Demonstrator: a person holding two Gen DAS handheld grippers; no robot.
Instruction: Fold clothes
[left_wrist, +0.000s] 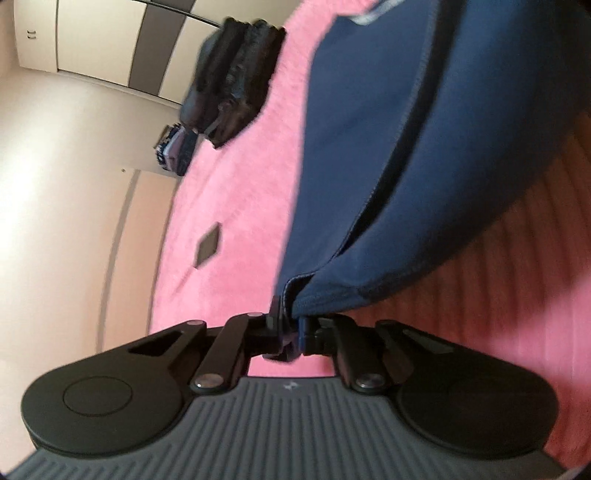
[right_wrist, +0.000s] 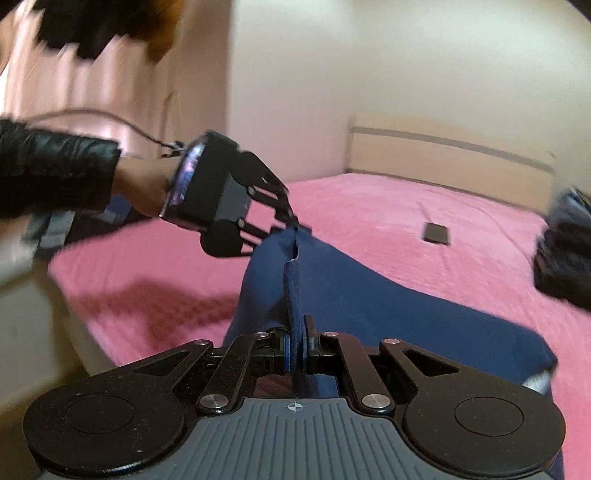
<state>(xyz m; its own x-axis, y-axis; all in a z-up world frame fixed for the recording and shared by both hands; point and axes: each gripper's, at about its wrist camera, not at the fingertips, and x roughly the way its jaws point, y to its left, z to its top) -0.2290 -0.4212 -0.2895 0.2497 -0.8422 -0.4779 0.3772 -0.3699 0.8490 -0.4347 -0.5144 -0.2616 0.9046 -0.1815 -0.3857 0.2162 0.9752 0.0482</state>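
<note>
A navy blue garment (left_wrist: 388, 147) hangs over the pink bedspread (left_wrist: 236, 206), stretched between both grippers. My left gripper (left_wrist: 291, 325) is shut on a hemmed corner of it; the view is rolled sideways. In the right wrist view the same left gripper (right_wrist: 295, 225) pinches the far corner of the blue garment (right_wrist: 351, 295), held by a hand in a black sleeve. My right gripper (right_wrist: 295, 347) is shut on a thin hem edge of the garment that runs up between its pads. The cloth's lower part drapes to the right onto the bed.
A pile of dark clothes (left_wrist: 232, 81) lies further along the bed, seen too as the dark pile (right_wrist: 565, 251) at the right edge. A small dark flat object (right_wrist: 436, 232) rests on the bedspread. A beige headboard (right_wrist: 450, 162), walls and a wardrobe (left_wrist: 92, 37) surround the bed.
</note>
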